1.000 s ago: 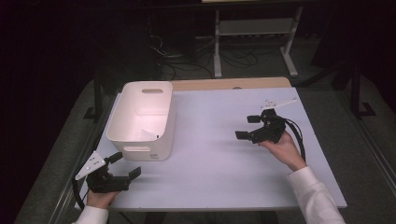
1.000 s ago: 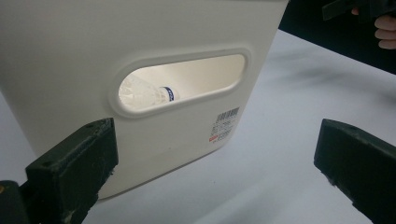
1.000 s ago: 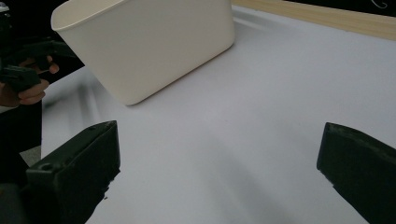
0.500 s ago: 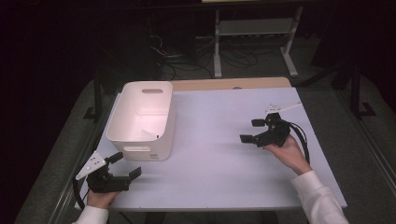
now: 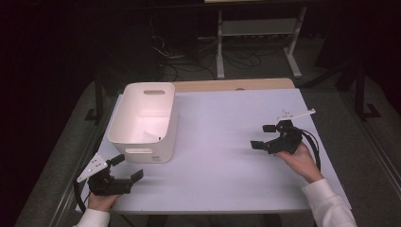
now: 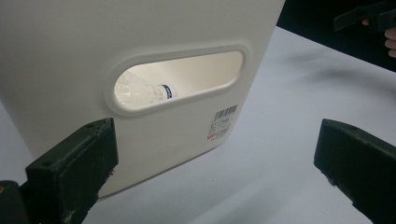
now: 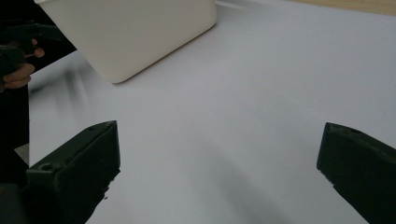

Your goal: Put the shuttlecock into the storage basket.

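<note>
A white plastic bin (image 5: 172, 135) stands on the left half of the white table (image 5: 222, 118). Through the handle slot in its near wall (image 6: 93, 46) I see a white thing with a blue band (image 6: 142, 92), like a shuttlecock, lying inside. My left gripper (image 5: 128, 166) is open at the front left corner, just short of that wall, with nothing between its jaws (image 6: 217, 144). My right gripper (image 5: 261, 136) is open over the right side of the table and points left toward the bin (image 7: 140, 32). Its jaws (image 7: 219, 140) frame bare tabletop.
A wooden strip (image 5: 236, 85) runs along the table's far edge. Beyond it, on a dark floor, are cables and a metal stand (image 5: 255, 28). The stretch of table between bin and right gripper is bare.
My right gripper has drifted a little toward the person and slightly right, still open. The left gripper and the bin have stayed put.
</note>
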Tool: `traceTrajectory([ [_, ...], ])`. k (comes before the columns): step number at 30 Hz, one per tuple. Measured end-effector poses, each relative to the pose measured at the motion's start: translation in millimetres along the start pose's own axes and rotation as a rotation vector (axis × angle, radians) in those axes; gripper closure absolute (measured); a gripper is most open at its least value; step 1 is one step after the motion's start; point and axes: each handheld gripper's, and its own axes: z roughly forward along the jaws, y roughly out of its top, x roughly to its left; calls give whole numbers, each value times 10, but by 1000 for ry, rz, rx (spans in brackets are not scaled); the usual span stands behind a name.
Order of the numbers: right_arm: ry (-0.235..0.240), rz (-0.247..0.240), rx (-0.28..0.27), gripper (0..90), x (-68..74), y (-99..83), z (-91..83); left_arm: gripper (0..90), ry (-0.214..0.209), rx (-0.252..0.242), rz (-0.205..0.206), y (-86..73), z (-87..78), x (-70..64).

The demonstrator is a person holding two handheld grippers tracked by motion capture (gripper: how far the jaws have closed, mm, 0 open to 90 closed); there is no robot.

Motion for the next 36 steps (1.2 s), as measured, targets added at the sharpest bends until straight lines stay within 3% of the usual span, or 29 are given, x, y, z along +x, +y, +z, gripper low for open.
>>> traceTrajectory([
  [36, -88, 5, 0, 0, -103, -437, -379, 0, -6, -11, 7, 0, 0, -14],
])
